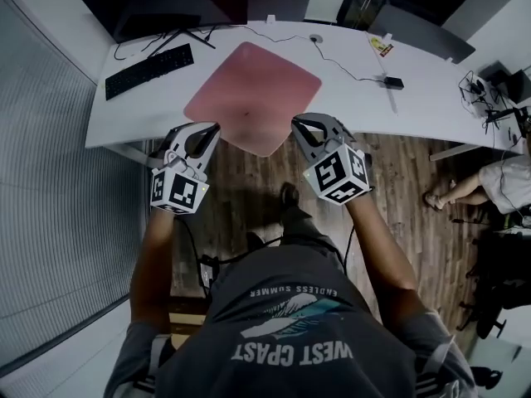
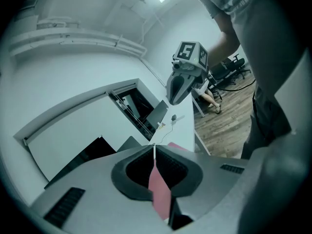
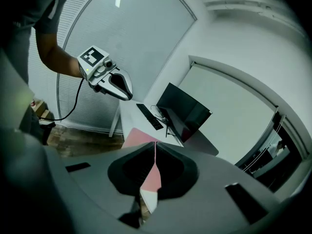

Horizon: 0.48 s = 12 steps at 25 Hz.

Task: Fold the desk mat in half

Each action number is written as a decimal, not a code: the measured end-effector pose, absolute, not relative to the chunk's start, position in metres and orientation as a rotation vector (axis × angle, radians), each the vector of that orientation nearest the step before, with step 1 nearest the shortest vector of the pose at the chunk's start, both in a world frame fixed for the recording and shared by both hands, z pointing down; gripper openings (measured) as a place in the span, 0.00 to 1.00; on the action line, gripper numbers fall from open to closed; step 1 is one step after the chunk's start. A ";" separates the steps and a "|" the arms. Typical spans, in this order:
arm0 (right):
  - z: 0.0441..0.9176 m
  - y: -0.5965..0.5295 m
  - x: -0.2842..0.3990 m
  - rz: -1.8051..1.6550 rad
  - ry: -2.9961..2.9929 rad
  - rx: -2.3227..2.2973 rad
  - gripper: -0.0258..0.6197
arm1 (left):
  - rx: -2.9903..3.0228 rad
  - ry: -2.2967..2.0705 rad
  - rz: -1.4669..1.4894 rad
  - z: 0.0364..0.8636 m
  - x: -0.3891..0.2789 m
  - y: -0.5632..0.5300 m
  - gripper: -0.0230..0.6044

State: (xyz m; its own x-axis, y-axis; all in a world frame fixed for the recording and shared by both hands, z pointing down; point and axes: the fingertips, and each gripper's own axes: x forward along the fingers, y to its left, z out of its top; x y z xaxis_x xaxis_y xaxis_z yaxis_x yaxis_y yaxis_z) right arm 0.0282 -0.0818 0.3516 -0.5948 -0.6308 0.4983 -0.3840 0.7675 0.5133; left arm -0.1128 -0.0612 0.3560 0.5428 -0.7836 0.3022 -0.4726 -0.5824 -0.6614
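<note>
A pink desk mat (image 1: 253, 94) lies flat on the white desk (image 1: 431, 106), its near corner hanging a little over the front edge. My left gripper (image 1: 212, 129) hovers at the desk's front edge, by the mat's near-left side, jaws shut with nothing in them. My right gripper (image 1: 297, 124) hovers by the mat's near-right side, also shut and empty. In the left gripper view the shut tips (image 2: 154, 146) point over the mat (image 2: 159, 193), with the right gripper (image 2: 181, 84) beyond. In the right gripper view the shut tips (image 3: 155, 143) face the mat (image 3: 152, 178) and the left gripper (image 3: 116, 83).
A black keyboard (image 1: 149, 70) and a dark monitor (image 1: 170, 2) stand at the desk's back left. A cable runs to a small black box (image 1: 394, 82) at the right. A seated person (image 1: 489, 185) is at the far right. Window blinds (image 1: 41, 181) fill the left.
</note>
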 end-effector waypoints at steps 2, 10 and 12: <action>0.366 -0.090 0.025 -0.463 -2.266 0.723 0.09 | -2.272 1.019 -0.844 0.369 -0.117 -0.066 0.08; 0.439 -0.129 0.013 -0.488 -2.220 0.549 0.12 | -2.267 1.008 -1.056 0.439 -0.134 -0.098 0.08; 0.458 -0.138 0.013 -0.483 -2.209 0.507 0.13 | -2.277 0.994 -1.102 0.458 -0.135 -0.106 0.08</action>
State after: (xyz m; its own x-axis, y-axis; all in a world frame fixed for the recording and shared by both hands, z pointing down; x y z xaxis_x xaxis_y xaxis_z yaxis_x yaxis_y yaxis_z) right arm 0.0130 -0.1382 0.4575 -0.5986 -0.5034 0.6231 -0.1976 0.8466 0.4942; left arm -0.1348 -0.1058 0.4576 0.4300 -0.7524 0.4989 -0.4194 -0.6559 -0.6276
